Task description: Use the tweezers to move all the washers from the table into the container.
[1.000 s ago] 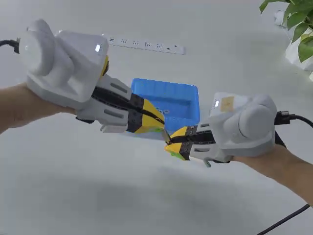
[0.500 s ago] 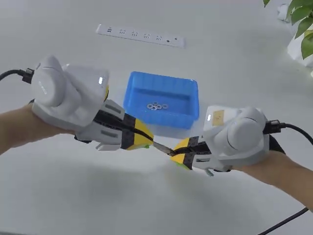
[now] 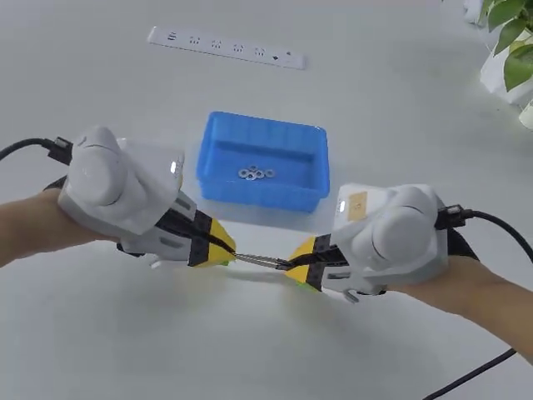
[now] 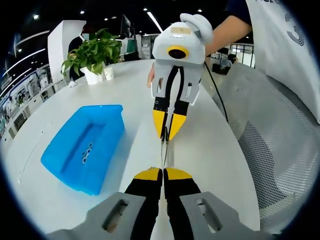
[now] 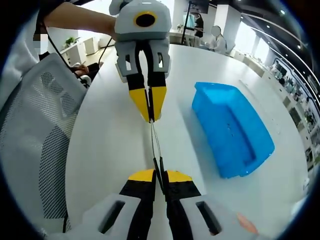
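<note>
Left gripper point(image 3: 218, 250) is pressed together on one end of the tweezers point(image 3: 260, 261), and my right gripper point(image 3: 301, 265) pinches the other end, so the two meet tip to tip just above the tabletop point(image 3: 250, 358). The tweezers' long axis runs straight from one gripper to the other, roughly parallel to the near wall of the blue container point(image 3: 262, 125) just beyond them. A cluster of washers point(image 3: 256, 173) lies on its floor. Both hands look about equally near it, with nothing between. A power strip point(image 3: 225, 47) and a potted plant point(image 3: 508, 25) sit farther back.
</note>
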`<act>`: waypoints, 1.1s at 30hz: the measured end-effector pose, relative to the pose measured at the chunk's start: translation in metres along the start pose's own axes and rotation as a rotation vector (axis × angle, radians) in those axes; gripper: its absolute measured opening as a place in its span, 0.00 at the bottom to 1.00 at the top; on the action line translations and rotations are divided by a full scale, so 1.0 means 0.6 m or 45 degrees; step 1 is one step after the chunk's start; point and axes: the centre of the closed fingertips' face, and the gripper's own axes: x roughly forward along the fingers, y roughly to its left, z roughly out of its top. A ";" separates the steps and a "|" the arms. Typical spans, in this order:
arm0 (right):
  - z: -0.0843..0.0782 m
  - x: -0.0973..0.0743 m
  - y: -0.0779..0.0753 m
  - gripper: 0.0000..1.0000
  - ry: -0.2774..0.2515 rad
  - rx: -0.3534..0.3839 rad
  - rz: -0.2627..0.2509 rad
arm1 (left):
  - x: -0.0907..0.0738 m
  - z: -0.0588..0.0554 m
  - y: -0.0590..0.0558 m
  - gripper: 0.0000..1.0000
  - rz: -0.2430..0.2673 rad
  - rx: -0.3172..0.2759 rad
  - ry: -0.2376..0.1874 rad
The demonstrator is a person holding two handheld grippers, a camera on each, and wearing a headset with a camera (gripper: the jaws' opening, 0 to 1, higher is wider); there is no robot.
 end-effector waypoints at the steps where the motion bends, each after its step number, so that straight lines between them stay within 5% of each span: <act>1: 0.001 0.001 -0.001 0.08 -0.001 0.000 0.001 | 0.001 -0.005 0.001 0.05 0.000 0.005 0.016; 13: -0.002 0.015 0.003 0.08 0.034 0.003 0.019 | 0.014 -0.035 -0.002 0.05 0.003 0.045 0.126; 33: -0.002 0.014 0.005 0.11 0.043 0.025 0.039 | 0.012 -0.032 0.004 0.11 0.077 0.057 0.215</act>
